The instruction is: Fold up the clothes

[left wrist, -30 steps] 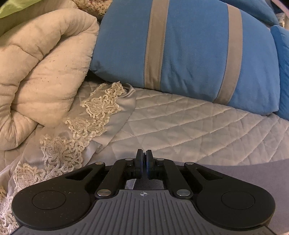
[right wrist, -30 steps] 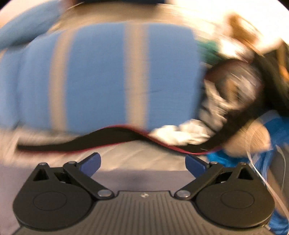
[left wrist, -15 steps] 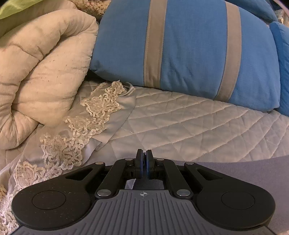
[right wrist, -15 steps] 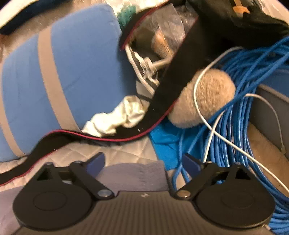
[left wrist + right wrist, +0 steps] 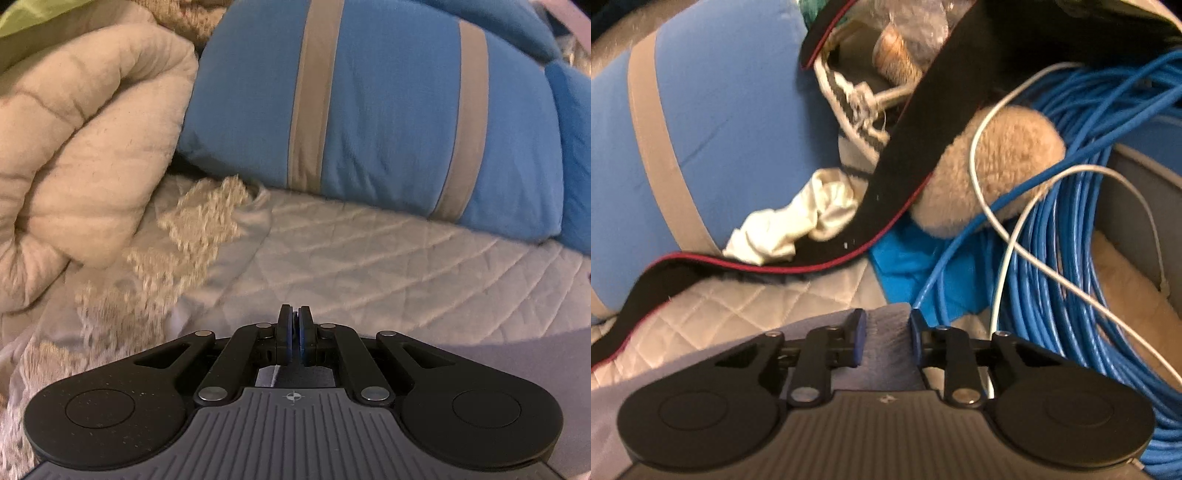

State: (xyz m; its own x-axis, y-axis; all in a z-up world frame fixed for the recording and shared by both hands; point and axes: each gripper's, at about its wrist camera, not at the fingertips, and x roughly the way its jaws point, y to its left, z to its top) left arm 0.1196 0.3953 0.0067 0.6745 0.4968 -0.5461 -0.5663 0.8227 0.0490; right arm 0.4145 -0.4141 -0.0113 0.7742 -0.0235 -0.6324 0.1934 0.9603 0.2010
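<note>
On the quilted bed [image 5: 369, 258], the left tongs [image 5: 294, 325] pinch together on the soft grey garment [image 5: 886, 332] while the right tongs [image 5: 884, 338] are closing around its raised fold, its far end cut off.

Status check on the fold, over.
Left gripper shut on the grey garment. Right gripper closing around its corner. Blue cable coil right beside that corner.

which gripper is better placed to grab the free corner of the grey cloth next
Right. The right gripper straddles the grey cloth corner, jaws closing on it. The left gripper is shut, seemingly pinching cloth at another edge.
</note>
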